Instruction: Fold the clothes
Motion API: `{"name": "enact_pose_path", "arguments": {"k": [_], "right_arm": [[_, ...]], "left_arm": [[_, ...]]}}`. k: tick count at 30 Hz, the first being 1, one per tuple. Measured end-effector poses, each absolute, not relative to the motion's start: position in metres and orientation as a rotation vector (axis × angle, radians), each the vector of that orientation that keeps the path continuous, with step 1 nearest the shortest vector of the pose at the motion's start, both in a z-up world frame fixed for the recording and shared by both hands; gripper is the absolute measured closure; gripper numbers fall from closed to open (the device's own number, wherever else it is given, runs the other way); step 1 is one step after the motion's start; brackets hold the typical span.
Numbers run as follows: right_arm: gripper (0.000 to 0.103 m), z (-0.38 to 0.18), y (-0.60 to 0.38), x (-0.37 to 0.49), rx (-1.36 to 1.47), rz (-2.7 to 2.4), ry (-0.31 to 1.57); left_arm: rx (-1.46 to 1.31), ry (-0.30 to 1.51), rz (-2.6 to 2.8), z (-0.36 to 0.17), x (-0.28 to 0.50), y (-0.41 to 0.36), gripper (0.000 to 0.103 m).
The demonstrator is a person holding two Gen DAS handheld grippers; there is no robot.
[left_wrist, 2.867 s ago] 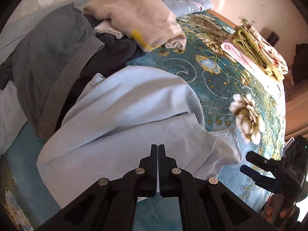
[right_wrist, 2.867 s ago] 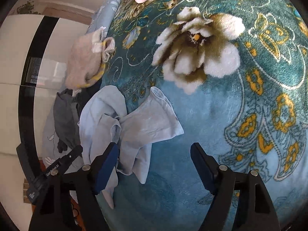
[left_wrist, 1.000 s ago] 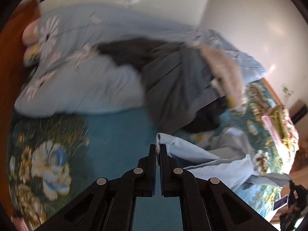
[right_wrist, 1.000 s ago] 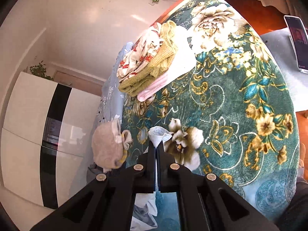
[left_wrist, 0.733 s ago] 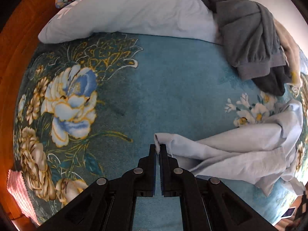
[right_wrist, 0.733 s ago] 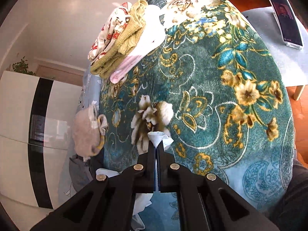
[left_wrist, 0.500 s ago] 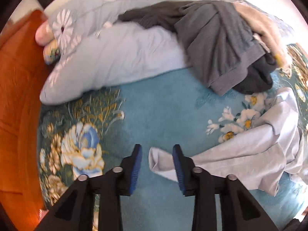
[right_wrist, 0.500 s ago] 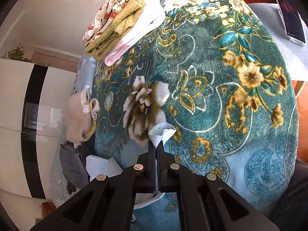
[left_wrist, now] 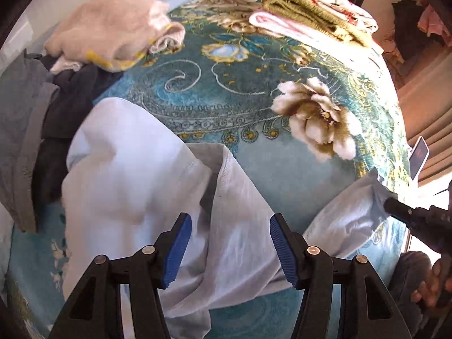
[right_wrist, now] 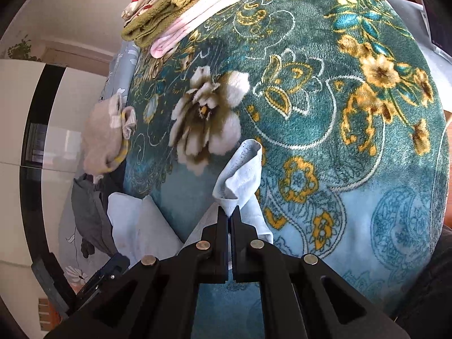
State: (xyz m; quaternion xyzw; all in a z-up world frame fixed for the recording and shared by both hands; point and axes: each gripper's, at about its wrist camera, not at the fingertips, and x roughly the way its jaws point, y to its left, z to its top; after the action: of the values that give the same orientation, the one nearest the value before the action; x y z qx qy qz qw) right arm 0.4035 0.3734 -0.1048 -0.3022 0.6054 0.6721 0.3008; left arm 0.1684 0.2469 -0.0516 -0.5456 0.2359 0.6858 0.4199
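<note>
item: blue shirt (left_wrist: 158, 197), rumpled on bedspread (left_wrist: 254, 99) beneath left claw (left_wrist: 230, 250), whose jaws are opening, pads clear of cloth. right claw (right_wrist: 229, 220) clamped on shirt corner ahead of its tips. risk: one-sided hold may drag shirt askew, bunching it.

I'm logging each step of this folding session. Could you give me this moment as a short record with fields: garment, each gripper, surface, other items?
garment: light blue shirt, spread crumpled on the bed, not yet folded
left gripper: jaws opening above the shirt, nothing pinched
right gripper: shut on a corner of the shirt
surface: teal floral blanket
folded stack: olive, pink and patterned items at the far side
unfolded pile: beige garment on grey and dark clothes
</note>
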Motion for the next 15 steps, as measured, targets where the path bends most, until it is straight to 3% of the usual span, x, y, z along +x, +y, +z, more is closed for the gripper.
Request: {"name": "enact_pose_path", "arguments": {"k": [3, 4, 5, 6, 7, 8, 12, 15], "right_arm": [[0.100, -0.107, 0.372, 0.405, -0.810, 1.778, 1.609], [0.100, -0.107, 0.371, 0.406, -0.813, 1.777, 1.609], [0.100, -0.108, 0.370, 0.406, -0.816, 1.777, 1.609], [0.100, -0.108, 0.370, 0.406, -0.818, 1.777, 1.611], [0.100, -0.109, 0.370, 0.406, -0.818, 1.778, 1.615], [0.100, -0.109, 0.371, 0.405, -0.819, 1.778, 1.618], [0.100, -0.110, 0.371, 0.403, -0.823, 1.787, 1.624], [0.100, -0.110, 0.372, 0.403, -0.818, 1.787, 1.627]], "left_arm": [[-1.445, 0.534, 1.719, -0.064, 0.161, 0.250, 0.042], [-1.468, 0.517, 1.720, -0.066, 0.159, 0.250, 0.048], [-1.481, 0.506, 1.714, -0.068, 0.157, 0.249, 0.067], [-1.494, 0.495, 1.707, -0.070, 0.156, 0.249, 0.077], [-1.503, 0.491, 1.694, -0.070, 0.156, 0.249, 0.094], [-1.503, 0.484, 1.688, -0.069, 0.156, 0.248, 0.099], [-1.463, 0.410, 1.692, -0.042, 0.151, 0.242, 0.099], [-1.395, 0.301, 1.758, 0.008, 0.128, 0.221, 0.099]]}}
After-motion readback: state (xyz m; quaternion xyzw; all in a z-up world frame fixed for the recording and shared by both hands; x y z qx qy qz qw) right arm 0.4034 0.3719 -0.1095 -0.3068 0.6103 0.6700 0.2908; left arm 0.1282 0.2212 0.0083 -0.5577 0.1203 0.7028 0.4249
